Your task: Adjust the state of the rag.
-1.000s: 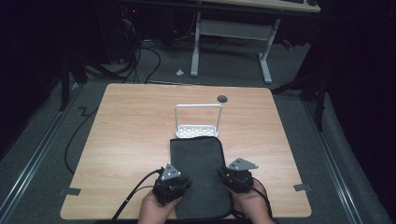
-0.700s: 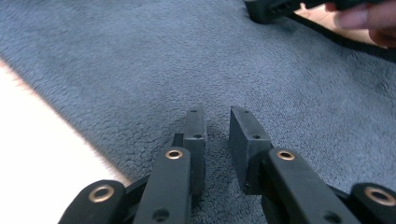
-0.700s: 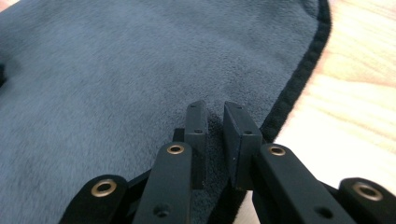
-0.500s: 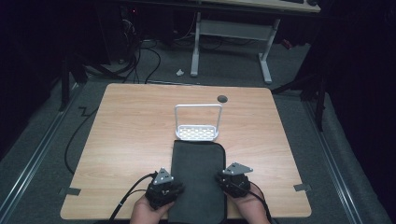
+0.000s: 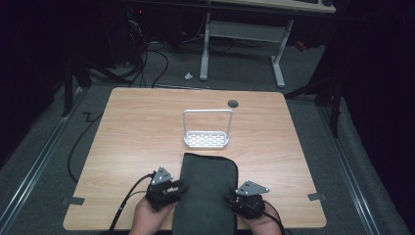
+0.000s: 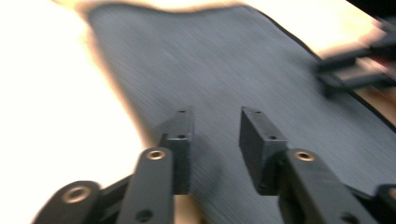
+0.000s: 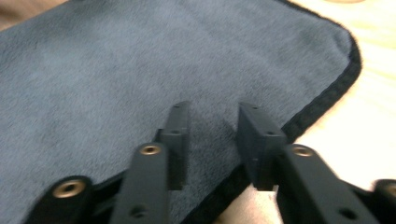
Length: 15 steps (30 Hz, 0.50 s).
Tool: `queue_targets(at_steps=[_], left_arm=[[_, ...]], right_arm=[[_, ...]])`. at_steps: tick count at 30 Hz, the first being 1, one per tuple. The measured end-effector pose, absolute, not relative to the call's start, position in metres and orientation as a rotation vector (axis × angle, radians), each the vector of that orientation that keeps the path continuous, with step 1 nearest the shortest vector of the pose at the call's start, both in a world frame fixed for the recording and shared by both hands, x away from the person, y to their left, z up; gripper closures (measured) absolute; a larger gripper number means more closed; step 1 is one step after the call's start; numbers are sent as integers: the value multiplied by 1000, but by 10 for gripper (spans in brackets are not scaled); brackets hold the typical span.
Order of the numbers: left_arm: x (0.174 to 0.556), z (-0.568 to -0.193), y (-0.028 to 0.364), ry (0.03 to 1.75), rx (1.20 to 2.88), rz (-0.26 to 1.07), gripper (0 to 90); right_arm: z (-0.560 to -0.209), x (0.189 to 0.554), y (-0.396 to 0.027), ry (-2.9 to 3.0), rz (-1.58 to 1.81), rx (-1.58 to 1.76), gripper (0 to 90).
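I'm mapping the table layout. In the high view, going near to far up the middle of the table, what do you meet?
Dark cloth → white rack → round cable hole → far table edge.

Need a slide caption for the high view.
Both grippers, left and right, open at the dark cloth's near edges; white rack behind.

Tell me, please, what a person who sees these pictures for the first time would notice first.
The dark grey cloth lies flat at the near edge of the wooden table, reaching over that edge. The left gripper and the right gripper stand at its two sides; their jaws have just been opening and grip nothing. Behind the cloth stands a small white rack.
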<state>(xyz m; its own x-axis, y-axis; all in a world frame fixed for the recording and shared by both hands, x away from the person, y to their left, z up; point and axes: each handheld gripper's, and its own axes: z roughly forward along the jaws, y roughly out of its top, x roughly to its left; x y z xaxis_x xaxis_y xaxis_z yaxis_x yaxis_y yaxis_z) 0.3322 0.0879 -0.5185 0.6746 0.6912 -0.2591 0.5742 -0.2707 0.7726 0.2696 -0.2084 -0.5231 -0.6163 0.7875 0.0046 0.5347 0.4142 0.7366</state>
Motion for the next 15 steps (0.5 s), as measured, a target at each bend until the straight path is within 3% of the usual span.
queue_targets(at_steps=[7,10,12,14,15], left_arm=[[391,-525,69,1135,1938,244,458],[403,-527,64,1187,1930,233,430],[408,-530,64,1219,1904,194,476],[406,-532,63,1204,1912,207,619],[405,-532,62,1183,1925,222,619]], right_arm=[[-521,268,-207,2310,1037,1097,560],[-521,268,-209,2300,1042,1104,536],[-520,270,-211,2286,1058,1122,507],[-518,276,-215,2259,1086,1164,492],[-517,281,-216,2246,1101,1192,491]])
